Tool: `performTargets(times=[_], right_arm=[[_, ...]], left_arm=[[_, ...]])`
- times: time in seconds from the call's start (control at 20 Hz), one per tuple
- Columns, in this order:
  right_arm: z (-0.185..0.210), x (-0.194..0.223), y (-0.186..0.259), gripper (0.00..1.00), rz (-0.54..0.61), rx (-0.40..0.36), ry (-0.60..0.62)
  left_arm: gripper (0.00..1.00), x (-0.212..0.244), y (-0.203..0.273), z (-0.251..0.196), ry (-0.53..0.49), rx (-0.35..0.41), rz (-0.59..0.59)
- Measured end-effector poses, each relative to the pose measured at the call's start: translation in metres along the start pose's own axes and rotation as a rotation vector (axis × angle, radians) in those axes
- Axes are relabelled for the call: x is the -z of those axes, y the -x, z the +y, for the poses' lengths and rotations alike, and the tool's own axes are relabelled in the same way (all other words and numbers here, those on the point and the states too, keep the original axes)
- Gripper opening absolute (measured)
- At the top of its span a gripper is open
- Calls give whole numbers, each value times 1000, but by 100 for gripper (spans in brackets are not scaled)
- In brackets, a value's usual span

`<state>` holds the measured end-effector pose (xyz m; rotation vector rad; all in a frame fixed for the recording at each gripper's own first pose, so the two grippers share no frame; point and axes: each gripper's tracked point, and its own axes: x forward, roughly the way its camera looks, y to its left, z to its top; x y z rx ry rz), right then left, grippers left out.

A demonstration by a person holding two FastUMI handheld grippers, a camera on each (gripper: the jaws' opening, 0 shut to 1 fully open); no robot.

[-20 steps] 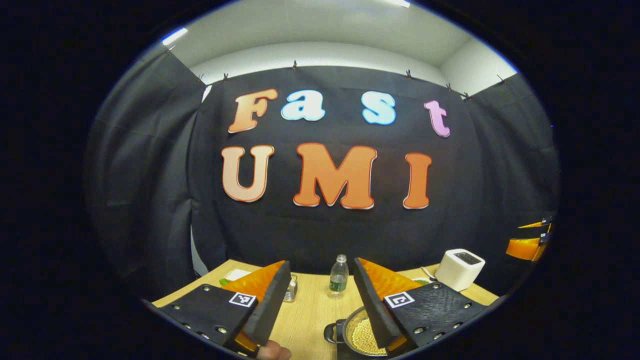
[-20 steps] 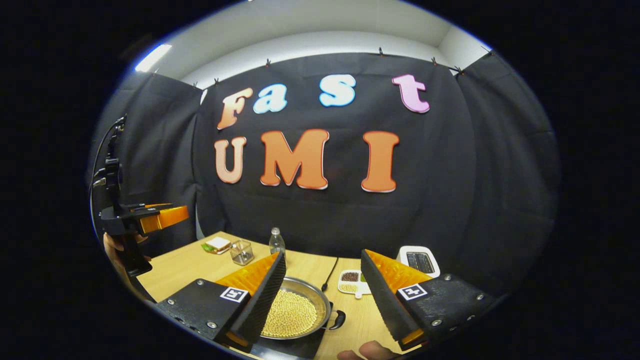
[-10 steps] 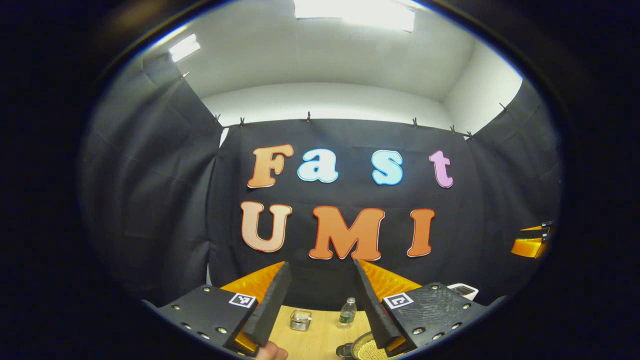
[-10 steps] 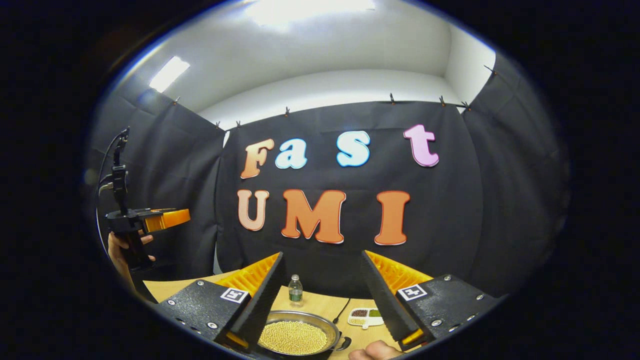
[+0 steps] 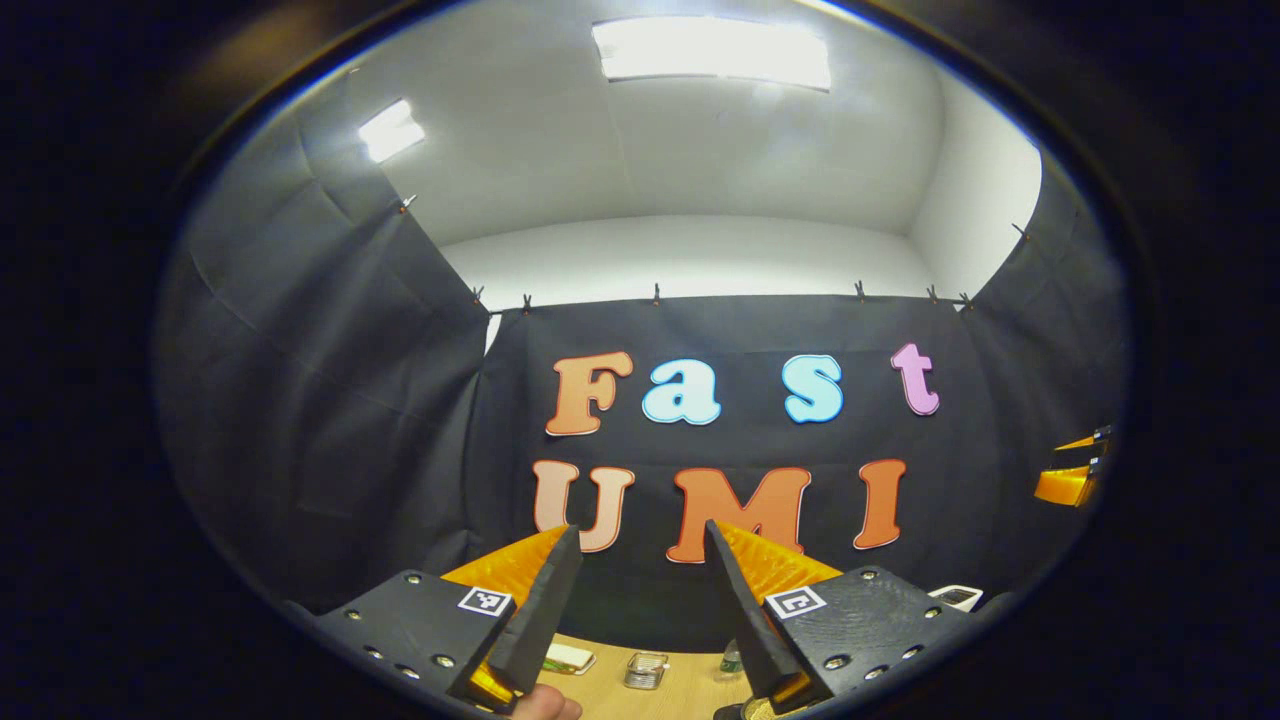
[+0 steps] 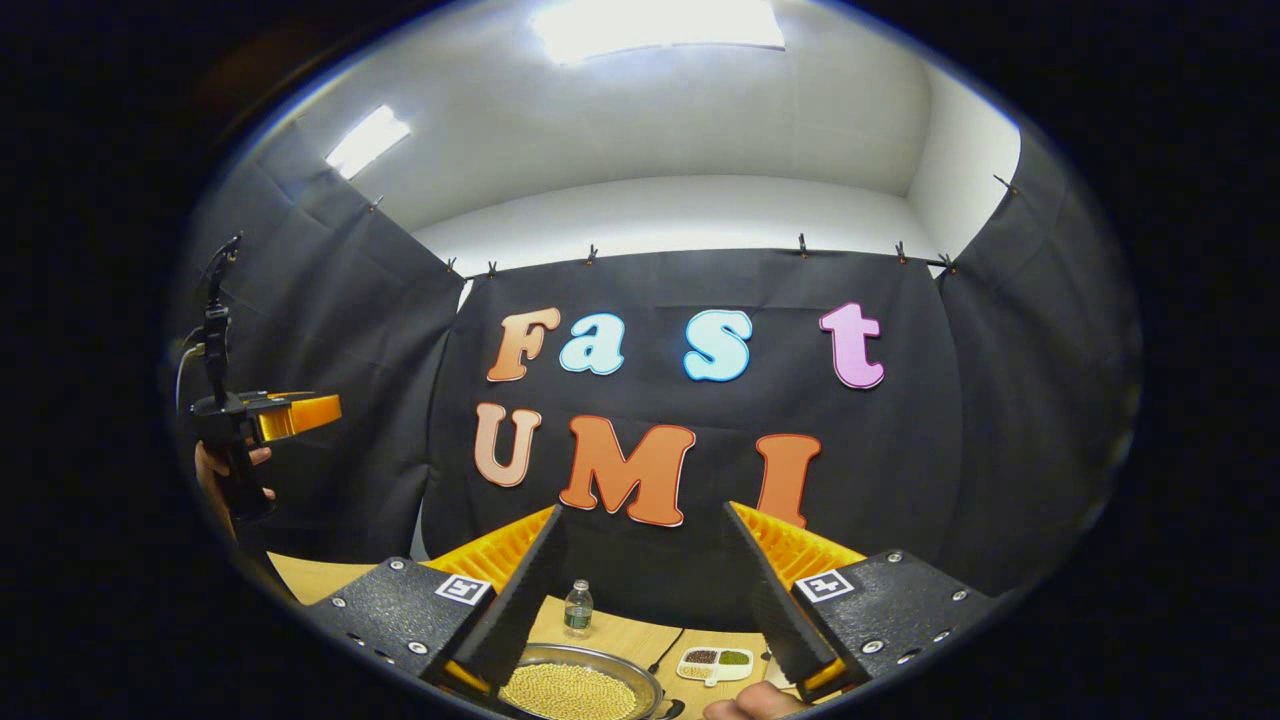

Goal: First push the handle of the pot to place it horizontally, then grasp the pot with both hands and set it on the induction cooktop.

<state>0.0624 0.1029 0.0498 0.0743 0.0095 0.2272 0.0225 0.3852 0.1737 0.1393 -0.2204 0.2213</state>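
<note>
I see my left gripper [image 5: 640, 540] spread wide, gripping nothing, raised toward the black cloth wall. My right gripper [image 6: 640, 525] is spread too, empty, up above the round metal pot of pale yellow beads [image 6: 575, 688], which sits low between its fingers on the light wooden table [image 6: 620, 632], beside a small clear water bottle [image 6: 577, 606].

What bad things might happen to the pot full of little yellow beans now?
1. The pot is heaped with loose beans, so tilting or bumping it on a later grab might spill them across the table.
2. Both the left gripper and the right gripper are open and aimed up at the booth wall, so coming back down half-blind might knock the water bottle or the small divided dish beside the pot.
</note>
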Motion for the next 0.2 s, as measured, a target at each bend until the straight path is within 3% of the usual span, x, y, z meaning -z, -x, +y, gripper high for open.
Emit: performTargets(times=[0.2], right_arm=[[-1,-11,-7,95,-36,14,-11]], left_arm=[[76,-7,0,15,20,-16,-4]])
